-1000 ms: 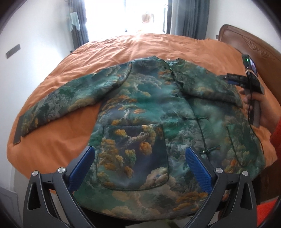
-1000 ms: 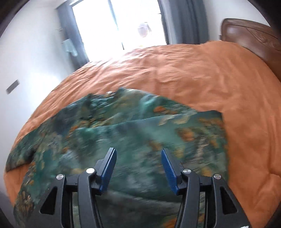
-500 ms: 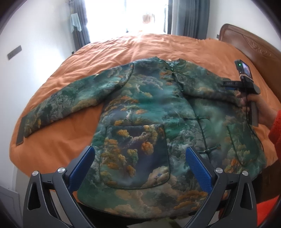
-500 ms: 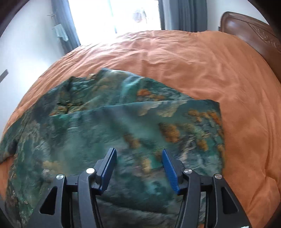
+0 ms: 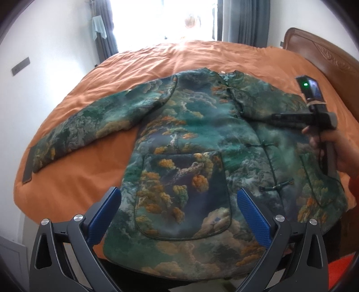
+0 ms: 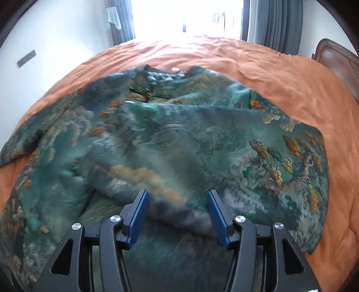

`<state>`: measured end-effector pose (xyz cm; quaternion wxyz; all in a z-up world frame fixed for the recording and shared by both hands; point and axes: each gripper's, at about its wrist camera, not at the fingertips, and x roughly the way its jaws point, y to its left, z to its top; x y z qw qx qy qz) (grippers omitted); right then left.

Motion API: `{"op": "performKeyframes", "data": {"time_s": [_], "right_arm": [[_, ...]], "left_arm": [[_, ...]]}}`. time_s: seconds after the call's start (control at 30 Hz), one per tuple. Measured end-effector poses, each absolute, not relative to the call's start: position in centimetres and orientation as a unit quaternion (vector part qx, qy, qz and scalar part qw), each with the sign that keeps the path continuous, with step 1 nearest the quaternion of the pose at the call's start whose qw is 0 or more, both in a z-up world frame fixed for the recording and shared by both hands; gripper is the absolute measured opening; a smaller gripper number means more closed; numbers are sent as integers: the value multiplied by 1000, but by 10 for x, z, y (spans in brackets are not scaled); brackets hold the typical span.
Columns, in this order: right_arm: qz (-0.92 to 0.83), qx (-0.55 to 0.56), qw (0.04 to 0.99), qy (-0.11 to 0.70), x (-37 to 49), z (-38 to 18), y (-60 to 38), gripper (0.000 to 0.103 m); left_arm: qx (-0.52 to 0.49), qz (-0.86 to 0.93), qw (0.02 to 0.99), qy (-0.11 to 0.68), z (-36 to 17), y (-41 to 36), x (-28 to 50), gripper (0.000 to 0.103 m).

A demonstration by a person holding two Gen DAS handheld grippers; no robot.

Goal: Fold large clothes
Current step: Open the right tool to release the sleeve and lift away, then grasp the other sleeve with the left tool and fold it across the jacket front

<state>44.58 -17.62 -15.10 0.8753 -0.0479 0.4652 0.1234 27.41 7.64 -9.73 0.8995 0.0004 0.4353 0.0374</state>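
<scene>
A green padded jacket (image 5: 197, 143) with orange tree and cloud print lies front up on an orange bed (image 5: 74, 179). Its left sleeve (image 5: 89, 128) stretches out flat to the left. Its right sleeve (image 5: 276, 101) is folded in over the chest. My left gripper (image 5: 179, 206) is open and empty, above the hem and the big patch pocket. My right gripper (image 6: 177, 211) is open and empty, low over the folded sleeve (image 6: 246, 143); it also shows in the left wrist view (image 5: 289, 116), held in a hand at the right.
A wooden headboard (image 5: 323, 56) stands at the right of the bed. A bright window with grey curtains (image 5: 244, 20) is behind the bed. White walls lie to the left. Bare orange cover (image 6: 280, 67) lies beyond the jacket's collar.
My right gripper has swung left and lower over the folded sleeve. My left gripper has drifted slightly, so the jacket sits further right in its view. Both stay open.
</scene>
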Motion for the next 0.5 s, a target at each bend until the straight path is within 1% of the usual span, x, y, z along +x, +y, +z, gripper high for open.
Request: {"op": "performKeyframes", "data": {"time_s": [0.13, 0.33, 0.5], "right_arm": [[160, -44, 881, 443, 401, -130, -170, 56], [206, -48, 884, 418, 325, -105, -158, 56], [219, -43, 889, 399, 267, -88, -157, 56]], "left_arm": [[-18, 64, 894, 444, -113, 108, 289, 103], [-31, 111, 900, 421, -121, 179, 319, 103], [-116, 150, 887, 421, -135, 257, 345, 102]]}}
